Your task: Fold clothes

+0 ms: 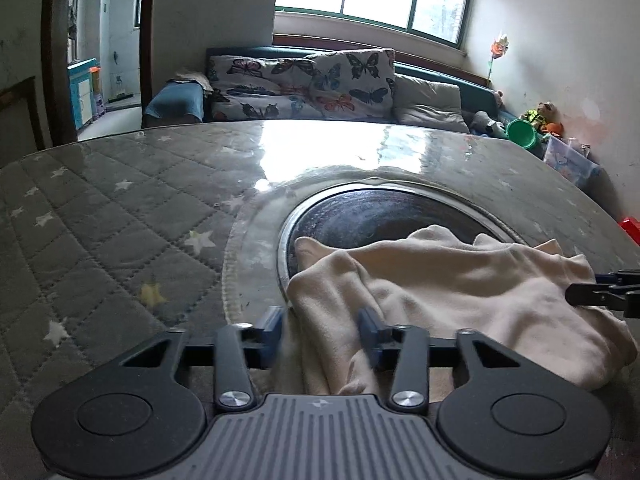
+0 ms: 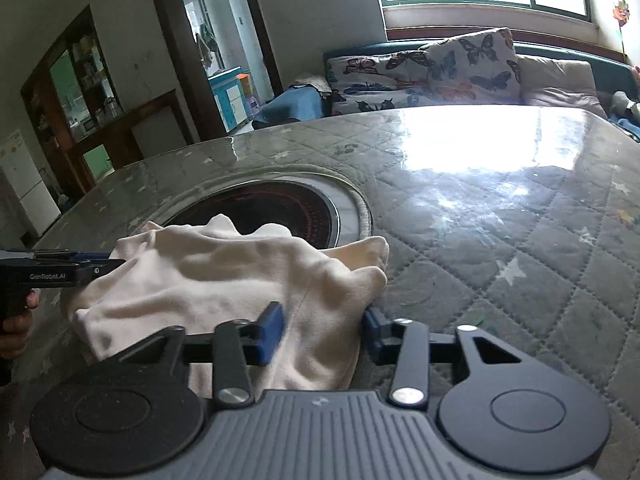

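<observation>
Two blue-padded grippers are parked at the near edge of a crumpled cream cotton garment (image 1: 448, 300) on the quilted star-print table cover (image 1: 100, 240). Left view: left gripper (image 1: 322, 330) is seen part-open, cloth between the jaws, not pinched yet. Right view: right gripper (image 2: 324, 330) is the same, and "GenRobot.AI" is readable sideways. Probably the hem gets clamped next.

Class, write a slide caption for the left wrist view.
Left gripper straddles the near edge of a crumpled cream garment on a quilted, star-patterned table.
</observation>
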A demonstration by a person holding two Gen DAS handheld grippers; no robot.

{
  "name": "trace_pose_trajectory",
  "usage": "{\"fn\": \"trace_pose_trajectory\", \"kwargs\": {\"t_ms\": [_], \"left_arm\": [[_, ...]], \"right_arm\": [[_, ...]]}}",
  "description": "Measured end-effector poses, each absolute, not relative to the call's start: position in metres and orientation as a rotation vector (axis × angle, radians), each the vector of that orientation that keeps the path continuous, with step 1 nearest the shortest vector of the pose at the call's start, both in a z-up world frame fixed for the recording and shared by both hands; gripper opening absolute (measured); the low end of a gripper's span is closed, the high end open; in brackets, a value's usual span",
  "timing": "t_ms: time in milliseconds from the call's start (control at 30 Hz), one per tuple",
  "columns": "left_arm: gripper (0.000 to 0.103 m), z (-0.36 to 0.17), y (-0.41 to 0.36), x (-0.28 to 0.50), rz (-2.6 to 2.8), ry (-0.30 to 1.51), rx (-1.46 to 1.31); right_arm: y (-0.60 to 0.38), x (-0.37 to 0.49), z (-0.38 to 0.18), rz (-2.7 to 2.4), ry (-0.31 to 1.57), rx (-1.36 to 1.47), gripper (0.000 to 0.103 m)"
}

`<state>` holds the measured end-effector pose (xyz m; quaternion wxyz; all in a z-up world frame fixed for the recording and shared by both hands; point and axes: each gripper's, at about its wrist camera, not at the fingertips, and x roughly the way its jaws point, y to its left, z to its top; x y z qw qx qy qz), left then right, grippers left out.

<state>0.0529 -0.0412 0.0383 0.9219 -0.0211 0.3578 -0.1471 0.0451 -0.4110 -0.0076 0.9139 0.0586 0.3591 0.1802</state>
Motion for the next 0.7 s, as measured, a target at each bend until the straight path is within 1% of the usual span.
{"fn": "trace_pose_trajectory", "kwargs": {"t_ms": [67, 233, 300, 333, 367, 400, 433, 533, 700], "left_arm": [[0.032, 0.038, -0.043, 0.054, -0.300, 0.732, -0.041], [0.034, 0.037, -0.042, 0.054, -0.278, 0.719, -0.046], [0.031, 0.036, -0.044, 0.053, -0.286, 0.718, -0.040], [0.029, 0.036, -0.045, 0.054, -0.291, 0.720, -0.042], [0.019, 0.036, -0.044, 0.054, -0.302, 0.724, -0.056], [0.014, 0.037, -0.043, 0.054, -0.314, 0.729, -0.077], [0.013, 0.038, -0.043, 0.054, -0.315, 0.728, -0.088], [0.012, 0.049, -0.045, 0.049, -0.331, 0.699, -0.094], [0.012, 0.077, -0.060, 0.037, -0.382, 0.629, -0.076]], "right_arm": [[-0.412, 0.045, -0.007, 0.367, 0.736, 0.128, 0.040], [-0.412, 0.043, -0.007, 0.356, 0.730, 0.130, 0.045], [-0.409, 0.043, -0.008, 0.359, 0.726, 0.119, 0.044], [-0.408, 0.043, -0.008, 0.363, 0.725, 0.117, 0.037], [-0.407, 0.043, -0.008, 0.366, 0.724, 0.119, 0.031], [-0.408, 0.042, -0.008, 0.369, 0.722, 0.129, 0.024], [-0.408, 0.042, -0.007, 0.372, 0.721, 0.141, 0.019], [-0.412, 0.038, -0.002, 0.369, 0.698, 0.162, 0.015], [-0.418, 0.026, 0.015, 0.373, 0.649, 0.170, 0.013]]}}
